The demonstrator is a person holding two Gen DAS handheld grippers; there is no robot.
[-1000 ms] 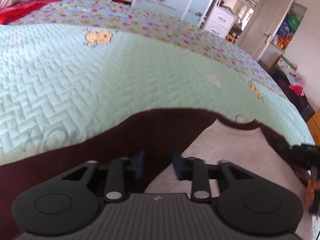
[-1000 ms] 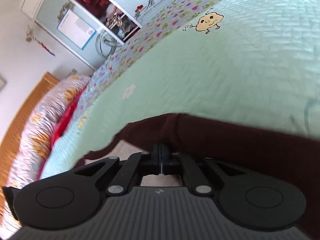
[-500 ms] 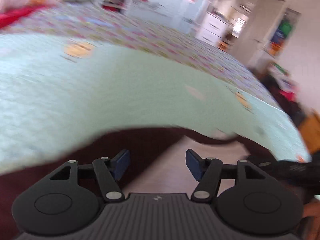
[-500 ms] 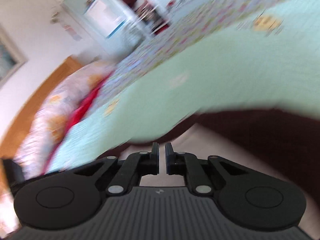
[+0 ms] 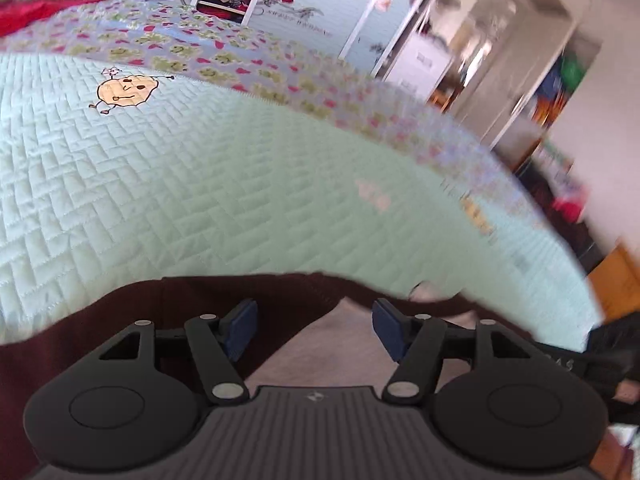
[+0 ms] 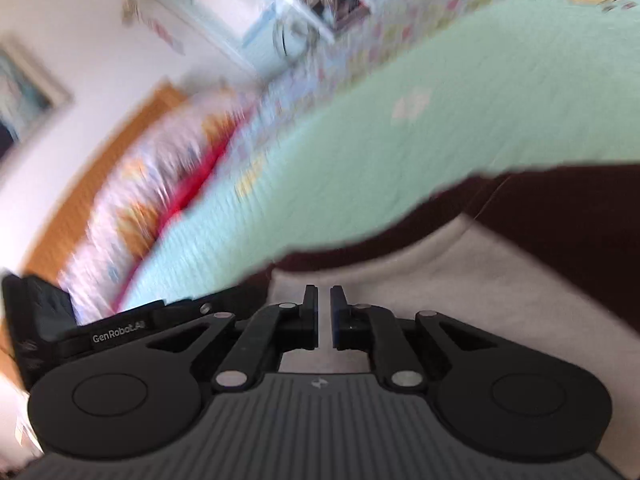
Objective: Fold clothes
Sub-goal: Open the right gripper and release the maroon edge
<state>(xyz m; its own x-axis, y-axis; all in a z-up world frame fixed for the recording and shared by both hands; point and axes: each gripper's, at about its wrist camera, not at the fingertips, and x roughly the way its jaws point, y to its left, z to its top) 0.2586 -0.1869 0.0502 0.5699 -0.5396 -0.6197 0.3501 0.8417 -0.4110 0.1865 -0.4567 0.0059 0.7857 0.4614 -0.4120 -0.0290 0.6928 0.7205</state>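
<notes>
A garment with dark maroon sleeves (image 5: 160,312) and a pale grey body (image 5: 320,356) lies flat on the mint quilt (image 5: 200,200) of a bed. My left gripper (image 5: 314,316) hovers over the seam between sleeve and body. Its jaws are opening, and no cloth is caught between the blue pads (image 5: 240,320). My right gripper (image 6: 324,304) hangs just above the pale body (image 6: 440,280), with the maroon part (image 6: 560,216) to its right. It is nearly shut, leaving a narrow slit with nothing in it.
The quilt carries a cookie cartoon (image 5: 124,90) and a flowered border (image 5: 240,56). Pillows (image 6: 132,200) and a wooden headboard (image 6: 92,168) lie at the far left in the right wrist view. White cupboards and a doorway (image 5: 480,52) stand beyond the bed.
The left jaws have spread wide apart and hold nothing. The right wrist view has swung toward the headboard, and more of the pale body now lies under that gripper.
</notes>
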